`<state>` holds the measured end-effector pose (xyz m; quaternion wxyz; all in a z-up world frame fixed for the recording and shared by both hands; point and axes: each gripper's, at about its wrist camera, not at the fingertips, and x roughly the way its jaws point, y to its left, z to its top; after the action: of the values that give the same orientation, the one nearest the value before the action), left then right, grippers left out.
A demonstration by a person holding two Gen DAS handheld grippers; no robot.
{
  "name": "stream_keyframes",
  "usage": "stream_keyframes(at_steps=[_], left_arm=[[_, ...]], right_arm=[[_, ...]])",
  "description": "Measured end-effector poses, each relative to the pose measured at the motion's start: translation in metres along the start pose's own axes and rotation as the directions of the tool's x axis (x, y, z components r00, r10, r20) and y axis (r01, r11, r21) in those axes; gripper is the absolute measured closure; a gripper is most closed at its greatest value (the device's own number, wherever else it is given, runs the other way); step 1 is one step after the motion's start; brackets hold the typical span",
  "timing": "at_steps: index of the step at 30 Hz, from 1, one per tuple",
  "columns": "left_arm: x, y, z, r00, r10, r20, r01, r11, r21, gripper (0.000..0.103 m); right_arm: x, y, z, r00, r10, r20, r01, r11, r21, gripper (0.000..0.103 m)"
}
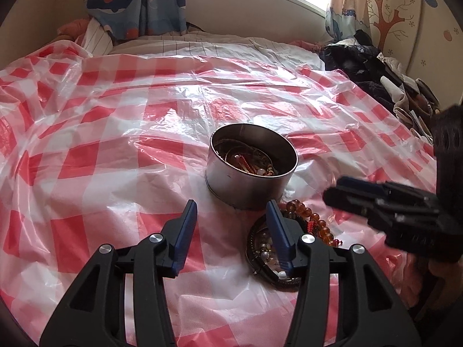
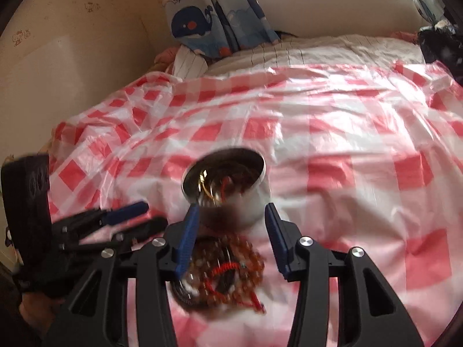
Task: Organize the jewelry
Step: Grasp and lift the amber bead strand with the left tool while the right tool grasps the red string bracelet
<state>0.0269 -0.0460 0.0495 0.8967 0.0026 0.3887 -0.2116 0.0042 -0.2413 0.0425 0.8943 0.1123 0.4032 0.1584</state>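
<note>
A round metal tin (image 1: 253, 167) stands on the red-and-white checked plastic sheet (image 1: 115, 121) and holds several pieces of jewelry. A pile of amber bead bracelets and dark bangles (image 1: 289, 237) lies just in front of it. My left gripper (image 1: 231, 211) is open and empty, left of the pile, its right finger over the bangles. In the right wrist view the tin (image 2: 231, 185) and the pile (image 2: 225, 271) show blurred. My right gripper (image 2: 231, 217) is open over the pile, holding nothing. It also shows in the left wrist view (image 1: 347, 193); the left gripper shows in the right wrist view (image 2: 127, 217).
The sheet covers a bed. Dark clothes (image 1: 376, 72) are heaped at the right edge. Whale-print curtains (image 1: 139, 0) and a window are at the back. A wall (image 2: 58, 57) runs along the left side.
</note>
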Motion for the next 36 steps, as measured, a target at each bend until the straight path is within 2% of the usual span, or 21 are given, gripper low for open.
stream_keyframes(at_steps=[2, 4, 9, 12, 14, 16, 17, 18, 19, 20, 22, 26, 30, 33, 36], left_arm=[[0.001, -0.006, -0.003, 1.000, 0.001, -0.007, -0.001, 1.000, 0.026, 0.056], [0.003, -0.011, -0.006, 1.000, -0.015, -0.017, 0.015, 0.999, 0.039, 0.056], [0.008, -0.033, -0.007, 0.997, -0.074, -0.014, 0.075, 0.991, 0.108, 0.056], [0.019, -0.045, -0.003, 0.996, -0.082, -0.026, 0.084, 0.988, 0.126, 0.056], [0.029, -0.052, -0.002, 0.996, -0.077, -0.048, 0.083, 0.987, 0.135, 0.057], [0.038, -0.058, -0.003, 0.994, -0.070, -0.080, 0.082, 0.985, 0.154, 0.067], [0.042, -0.060, -0.004, 0.994, -0.065, -0.088, 0.079, 0.984, 0.162, 0.069], [0.044, -0.061, -0.004, 0.994, -0.060, -0.089, 0.074, 0.983, 0.167, 0.075], [0.045, -0.061, -0.004, 0.994, -0.060, -0.093, 0.075, 0.983, 0.168, 0.087], [0.045, -0.061, -0.004, 0.994, -0.057, -0.094, 0.072, 0.983, 0.168, 0.093], [0.043, -0.061, -0.006, 0.994, -0.056, -0.093, 0.071, 0.983, 0.171, 0.093], [0.025, -0.046, -0.006, 0.994, -0.088, -0.061, 0.094, 0.991, 0.095, 0.093], [-0.004, -0.022, -0.005, 0.991, -0.134, -0.011, 0.134, 0.991, 0.005, 0.093], [-0.021, -0.010, -0.002, 0.991, -0.132, 0.025, 0.132, 0.991, -0.025, 0.093], [-0.032, -0.002, 0.002, 0.991, -0.124, 0.059, 0.126, 0.991, -0.040, 0.093]], right_arm=[[0.005, -0.006, -0.017, 0.998, -0.008, -0.069, 0.008, 1.000, 0.007, 0.060], [0.007, -0.009, -0.020, 0.996, -0.007, -0.086, 0.009, 1.000, 0.022, 0.061], [-0.006, -0.026, -0.021, 0.996, -0.074, -0.056, 0.078, 0.993, 0.087, 0.061], [-0.014, -0.042, -0.020, 0.998, -0.059, -0.021, 0.062, 0.983, 0.172, 0.061], [-0.016, -0.043, -0.017, 0.999, -0.053, -0.009, 0.054, 0.982, 0.180, 0.059], [-0.016, -0.043, -0.017, 0.999, -0.048, -0.005, 0.048, 0.982, 0.181, 0.057], [-0.016, -0.043, -0.016, 0.999, -0.045, -0.004, 0.045, 0.982, 0.184, 0.056], [-0.016, -0.043, -0.016, 0.999, -0.040, -0.003, 0.040, 0.981, 0.187, 0.056], [-0.016, -0.044, -0.015, 0.999, -0.034, -0.001, 0.034, 0.981, 0.192, 0.056], [-0.016, -0.044, -0.016, 1.000, -0.031, 0.000, 0.031, 0.980, 0.196, 0.056], [-0.015, -0.044, -0.016, 1.000, -0.028, -0.002, 0.028, 0.980, 0.199, 0.055], [-0.013, -0.042, -0.016, 1.000, -0.012, -0.009, 0.014, 0.981, 0.193, 0.055], [-0.005, -0.028, -0.018, 0.998, 0.041, -0.050, -0.034, 0.990, 0.137, 0.055], [0.005, -0.008, -0.022, 0.993, 0.079, -0.089, -0.074, 0.996, 0.058, 0.055], [0.011, 0.004, -0.025, 0.993, 0.061, -0.101, -0.061, 0.998, 0.003, 0.052]])
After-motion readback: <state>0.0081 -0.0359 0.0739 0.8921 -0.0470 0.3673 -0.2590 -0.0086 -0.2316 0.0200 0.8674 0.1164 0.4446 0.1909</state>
